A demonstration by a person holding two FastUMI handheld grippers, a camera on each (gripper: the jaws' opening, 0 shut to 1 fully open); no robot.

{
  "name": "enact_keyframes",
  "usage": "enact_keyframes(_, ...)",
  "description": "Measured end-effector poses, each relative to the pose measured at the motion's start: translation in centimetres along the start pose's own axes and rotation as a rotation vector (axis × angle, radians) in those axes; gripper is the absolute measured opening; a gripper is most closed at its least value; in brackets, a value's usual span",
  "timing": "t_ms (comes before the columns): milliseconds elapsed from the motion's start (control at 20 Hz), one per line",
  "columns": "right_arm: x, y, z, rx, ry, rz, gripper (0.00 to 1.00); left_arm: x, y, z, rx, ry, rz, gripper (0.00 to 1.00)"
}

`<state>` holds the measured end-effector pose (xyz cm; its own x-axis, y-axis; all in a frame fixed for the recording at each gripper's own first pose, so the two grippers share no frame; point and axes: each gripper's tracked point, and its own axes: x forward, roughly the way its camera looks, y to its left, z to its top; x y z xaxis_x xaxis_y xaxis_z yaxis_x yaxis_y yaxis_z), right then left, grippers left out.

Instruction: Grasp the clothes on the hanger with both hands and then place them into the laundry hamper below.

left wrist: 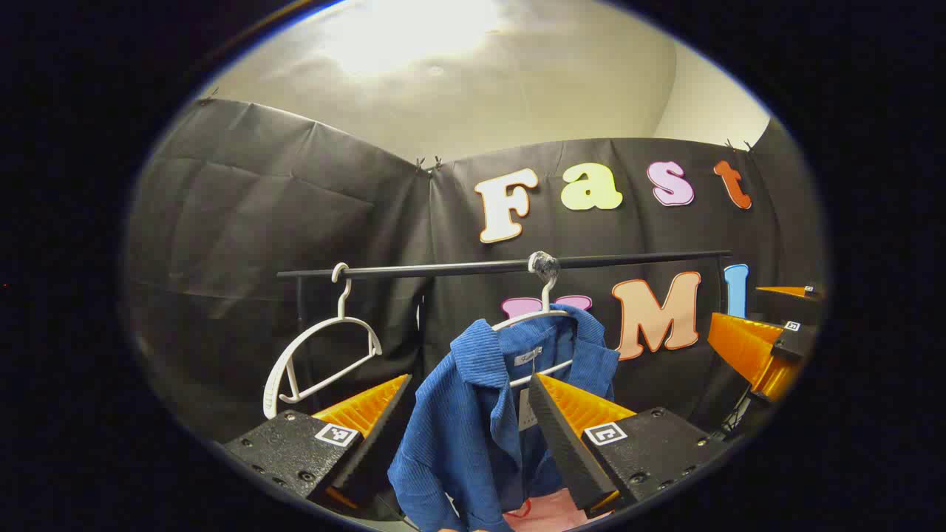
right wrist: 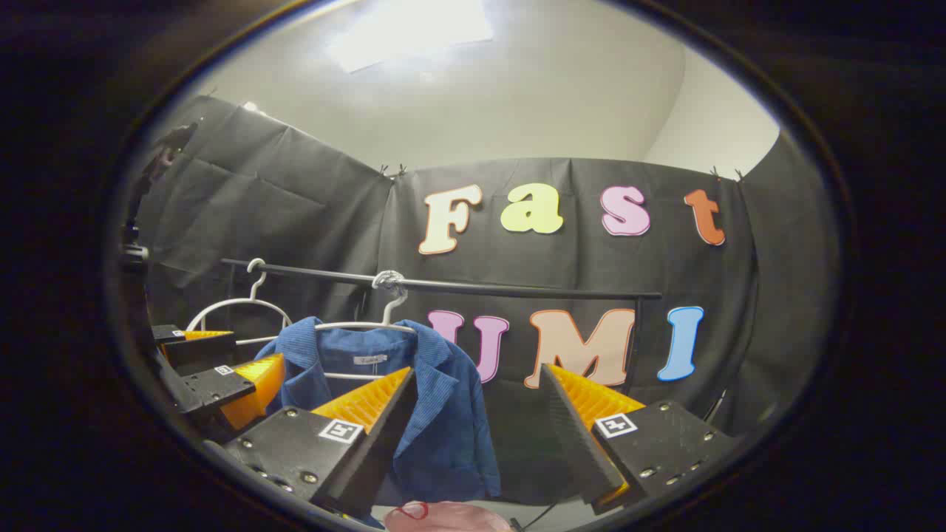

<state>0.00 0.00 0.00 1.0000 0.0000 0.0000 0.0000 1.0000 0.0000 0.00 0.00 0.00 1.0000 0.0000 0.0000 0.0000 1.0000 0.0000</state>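
Hanging from a white hanger (left wrist: 533, 319) on the black rail (left wrist: 443, 267), the blue corduroy shirt (left wrist: 473, 414) sits at lower centre of the left gripper view. Its collar is folded open and a small label shows at the neck.

Left gripper (left wrist: 469, 388): fingers spread wide, nothing between them touching. The shirt's left shoulder and front panel fall in the gap between the fingers, but behind them, apart from both.

A second white hanger (left wrist: 314, 355), bare, hangs tilted on the same rail at centre left.

Right gripper, seen at the right edge of the left gripper view (left wrist: 761, 347), near the far end of the rail.

Right gripper view: right gripper (right wrist: 477, 384) also spread open and holding nothing. The shirt (right wrist: 436, 414) lies lower left of centre, partly behind the left-hand finger (right wrist: 362, 406). Rail (right wrist: 480, 287) crosses mid-frame; the bare hanger (right wrist: 236, 303) is at its left end. Left gripper (right wrist: 229, 369) shows at the left edge, beside the shirt's shoulder.

Something pink (right wrist: 447, 516) at the bottom edge below the shirt; cannot tell what it is.
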Motion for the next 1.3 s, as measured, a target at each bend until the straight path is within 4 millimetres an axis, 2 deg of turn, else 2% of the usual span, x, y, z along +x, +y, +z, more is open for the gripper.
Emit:
enact_keyframes(450,-0.2,-0.1,-0.6,-0.007,0.012,-0.001,0.98,-0.3,0.3,-0.2,0.012,0.009,0.012,0.93)
enact_keyframes(500,-0.2,-0.1,-0.6,-0.005,0.013,-0.001,0.93,-0.4,0.3,-0.2,0.013,0.011,0.013,0.93)
enact_keyframes(750,0.0,0.0,-1.0,0.007,0.022,0.0,0.93,-0.2,0.2,-0.4,0.019,0.018,0.013,0.94)
enact_keyframes(950,0.5,0.4,-1.4,0.01,0.029,0.009,0.93,0.4,-0.2,-1.1,0.022,0.038,0.006,0.94)
enact_keyframes(1000,0.6,0.5,-1.5,0.012,0.029,0.012,0.98,0.6,-0.4,-1.4,0.02,0.043,0.004,0.92)
enact_keyframes(1100,1.1,0.9,-1.8,0.016,0.032,0.021,0.98,1.4,-0.9,-1.9,0.018,0.048,0.002,0.86)
enact_keyframes(1150,1.4,0.9,-2.0,0.017,0.034,0.024,0.93,1.8,-1.1,-2.1,0.018,0.053,0.001,0.85)
enact_keyframes(1200,1.8,1.0,-2.2,0.017,0.038,0.029,0.98,2.4,-1.4,-2.5,0.019,0.056,-0.003,0.85)
enact_keyframes(1300,2.3,1.0,-2.6,0.015,0.044,0.029,0.98,3.4,-1.8,-3.2,0.023,0.063,-0.006,0.81)
